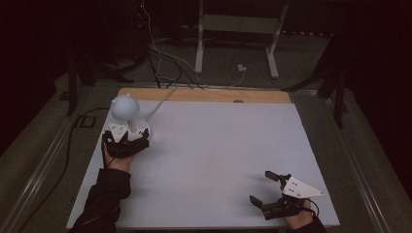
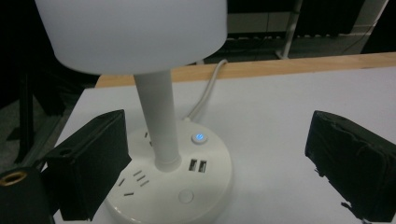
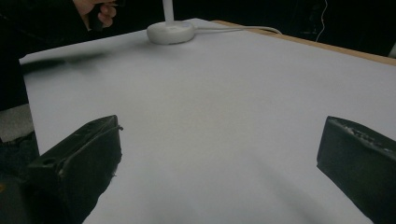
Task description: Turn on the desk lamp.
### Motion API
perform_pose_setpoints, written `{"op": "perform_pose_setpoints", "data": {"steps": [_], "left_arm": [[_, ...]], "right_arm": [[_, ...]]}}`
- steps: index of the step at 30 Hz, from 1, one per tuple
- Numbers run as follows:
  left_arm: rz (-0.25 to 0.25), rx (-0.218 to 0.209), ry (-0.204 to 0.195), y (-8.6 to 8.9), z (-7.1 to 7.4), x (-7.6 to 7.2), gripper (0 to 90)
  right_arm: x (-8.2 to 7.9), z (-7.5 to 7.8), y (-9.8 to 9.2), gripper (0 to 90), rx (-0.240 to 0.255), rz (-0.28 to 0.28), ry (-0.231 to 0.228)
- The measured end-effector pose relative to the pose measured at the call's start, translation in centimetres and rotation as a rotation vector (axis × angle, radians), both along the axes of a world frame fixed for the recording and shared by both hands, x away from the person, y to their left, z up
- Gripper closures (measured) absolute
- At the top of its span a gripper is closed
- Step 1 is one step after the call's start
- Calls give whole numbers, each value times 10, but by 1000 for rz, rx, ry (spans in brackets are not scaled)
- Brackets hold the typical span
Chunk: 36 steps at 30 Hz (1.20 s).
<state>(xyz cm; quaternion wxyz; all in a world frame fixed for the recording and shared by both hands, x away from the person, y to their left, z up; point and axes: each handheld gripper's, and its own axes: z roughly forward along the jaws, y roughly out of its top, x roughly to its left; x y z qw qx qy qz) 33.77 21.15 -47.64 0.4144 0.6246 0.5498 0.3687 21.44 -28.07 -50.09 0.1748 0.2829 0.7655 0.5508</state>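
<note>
1 lamp (image 1: 127, 116) at counter (image 1: 218, 145) 10 o'clock, shade top cropped in left gripper view | left tongs (image 1: 125, 141) apart around its base, not touching | right tongs (image 1: 265, 187) at 5 o'clock, apart, empty | 1 cable (image 1: 160, 102), far end hidden

The setting was a dim laboratory recording station: a white-covered worktop (image 1: 209, 160) with a wooden far edge stood on grey carpet, with loose cables (image 1: 160, 63) and a white metal frame (image 1: 238, 29) behind it against black surroundings.
</note>
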Motion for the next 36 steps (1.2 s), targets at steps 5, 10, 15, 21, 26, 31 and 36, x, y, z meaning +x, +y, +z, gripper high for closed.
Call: {"op": "perform_pose_setpoints", "data": {"steps": [5,10,15,21,26,31,36], "left_arm": [[29,5,3,1,-2,1,175],[52,17,-2,2,-5,1,275],[74,19,1,5,-9,2,403],[98,38,35,8,-15,5,531],[98,36,49,9,-17,5,589],[84,41,50,9,-20,6,683],[76,40,71,11,-23,7,742]], "right_arm": [[0,0,0,0,0,0,-1],[0,0,0,0,2,3,3],[0,0,1,0,2,4,5],[0,0,1,0,1,4,5],[1,-1,0,0,3,4,8],[1,-1,0,0,1,4,10],[1,-1,0,0,0,3,10]]}}
